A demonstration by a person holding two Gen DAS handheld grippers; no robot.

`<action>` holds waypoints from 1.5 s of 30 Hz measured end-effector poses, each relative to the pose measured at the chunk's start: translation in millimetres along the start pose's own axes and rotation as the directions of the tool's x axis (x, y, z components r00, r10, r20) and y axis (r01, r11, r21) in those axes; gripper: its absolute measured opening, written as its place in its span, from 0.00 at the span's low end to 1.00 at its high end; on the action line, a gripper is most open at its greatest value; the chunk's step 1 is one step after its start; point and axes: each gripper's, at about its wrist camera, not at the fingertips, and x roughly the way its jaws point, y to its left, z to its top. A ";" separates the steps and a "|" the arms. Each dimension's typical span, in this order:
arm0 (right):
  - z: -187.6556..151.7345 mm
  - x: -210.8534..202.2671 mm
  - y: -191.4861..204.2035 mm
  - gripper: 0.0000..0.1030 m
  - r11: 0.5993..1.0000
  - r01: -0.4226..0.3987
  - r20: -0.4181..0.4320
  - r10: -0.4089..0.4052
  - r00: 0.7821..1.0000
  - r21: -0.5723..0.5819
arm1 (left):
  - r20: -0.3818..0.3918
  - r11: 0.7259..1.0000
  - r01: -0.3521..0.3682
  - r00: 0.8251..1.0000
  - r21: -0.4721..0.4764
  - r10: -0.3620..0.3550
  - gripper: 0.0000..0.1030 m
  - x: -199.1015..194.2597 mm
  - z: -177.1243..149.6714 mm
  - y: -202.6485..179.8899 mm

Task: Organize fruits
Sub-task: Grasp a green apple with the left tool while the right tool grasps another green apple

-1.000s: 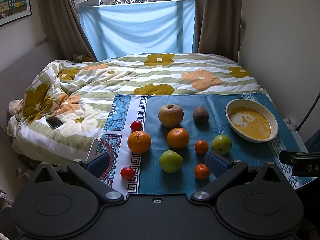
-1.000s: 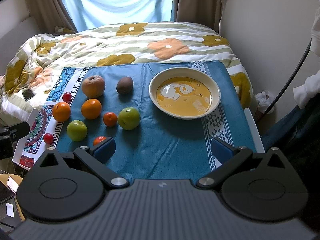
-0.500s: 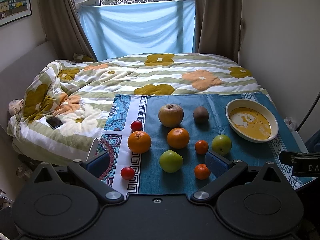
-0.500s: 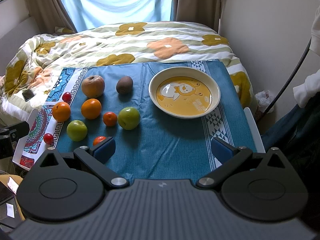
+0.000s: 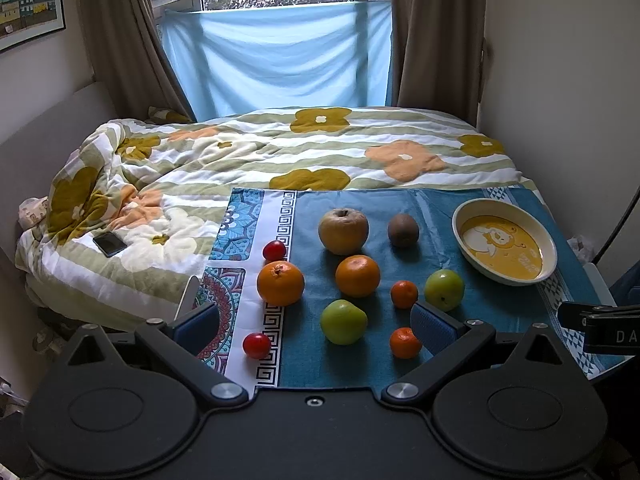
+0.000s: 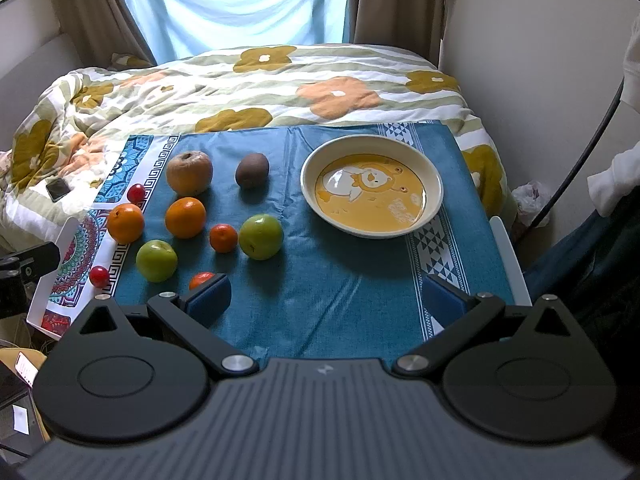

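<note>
While both tools hang at the near edge of the counter (image 6: 344, 292), no fruit is gripped. The left tool (image 5: 314, 322) has its jaws spread wide and empty; the right tool (image 6: 326, 298) is likewise spread wide and empty.

All fruit lies loose on the cloth at left: apple (image 6: 189, 173), kiwi (image 6: 252, 169), two oranges (image 6: 125, 222) (image 6: 185, 217), two green fruits (image 6: 156, 260) (image 6: 261, 237), two mandarins (image 6: 223, 237) (image 6: 201, 279), and two tomatoes (image 6: 136, 192) (image 6: 99, 276). The bowl (image 6: 434, 184) stands empty at right, well apart from the fruit. Judged from this layout, it is the likely collection point, and sorting has not begun.

Each tool is held back and level, probably to keep every item in view before a first pick. The near mandarin lies just beside the right tool's left finger (image 6: 209, 294), making it a convenient first target.

Compared with the frames from one second and half a second ago, nothing has shifted: fruit, bowl and both tools occupy the same positions.
</note>
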 end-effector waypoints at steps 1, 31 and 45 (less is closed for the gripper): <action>-0.3 0.1 -0.5 1.00 1.000 -0.001 0.000 0.001 1.000 0.001 | 0.000 1.000 0.001 1.000 -0.002 -0.001 1.00 -0.1 0.1 1.8; 12.0 117.8 5.5 1.00 0.981 -0.178 -0.039 0.176 0.984 -0.075 | -0.125 1.000 -0.022 0.992 -0.018 0.020 0.92 114.6 -25.8 -9.3; 15.0 200.2 7.0 0.94 0.902 -0.370 -0.152 0.343 0.927 -0.222 | -0.181 0.990 -0.107 0.979 -0.088 0.090 0.78 175.1 -35.6 -35.2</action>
